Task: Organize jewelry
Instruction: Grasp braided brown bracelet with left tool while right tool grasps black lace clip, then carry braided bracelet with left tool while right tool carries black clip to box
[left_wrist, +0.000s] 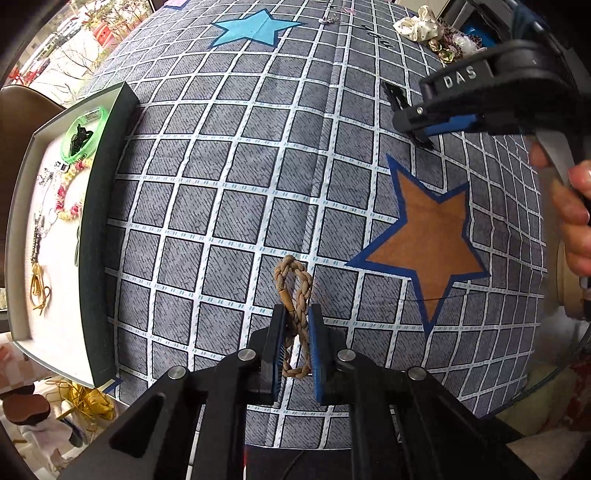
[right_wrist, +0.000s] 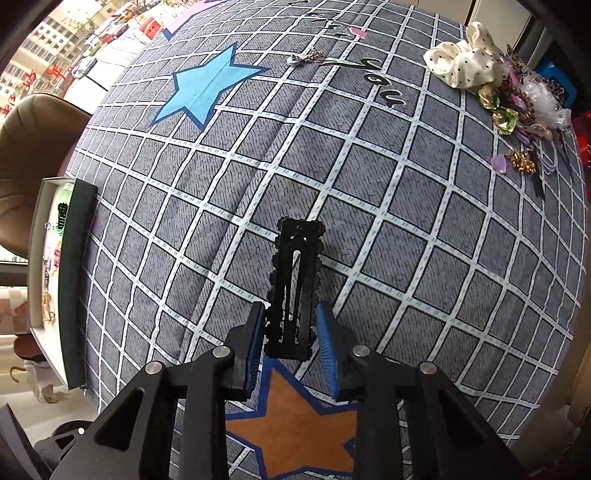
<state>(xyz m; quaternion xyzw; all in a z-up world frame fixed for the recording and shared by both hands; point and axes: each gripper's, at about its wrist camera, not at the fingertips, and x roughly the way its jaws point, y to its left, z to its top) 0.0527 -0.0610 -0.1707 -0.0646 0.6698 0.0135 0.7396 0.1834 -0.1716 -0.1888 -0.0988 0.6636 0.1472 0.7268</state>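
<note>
Braided tan bracelet (left_wrist: 295, 317) sits clamped in the left hand-held gripper (left_wrist: 297, 345) and a black hair clip (right_wrist: 293, 295) in the right hand-held gripper (right_wrist: 291, 336), both lifted over the counter (left_wrist: 229, 192), probably bound for the tray (left_wrist: 96, 236) at left.

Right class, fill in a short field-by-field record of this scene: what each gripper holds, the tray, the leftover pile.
left gripper: shut on braided rope bracelet
right gripper: shut on black hair clip
tray: at cloth's left edge, holds green bangle and other pieces
unsorted pile: far right, by the cream bow
surface: grid-patterned cloth
</note>
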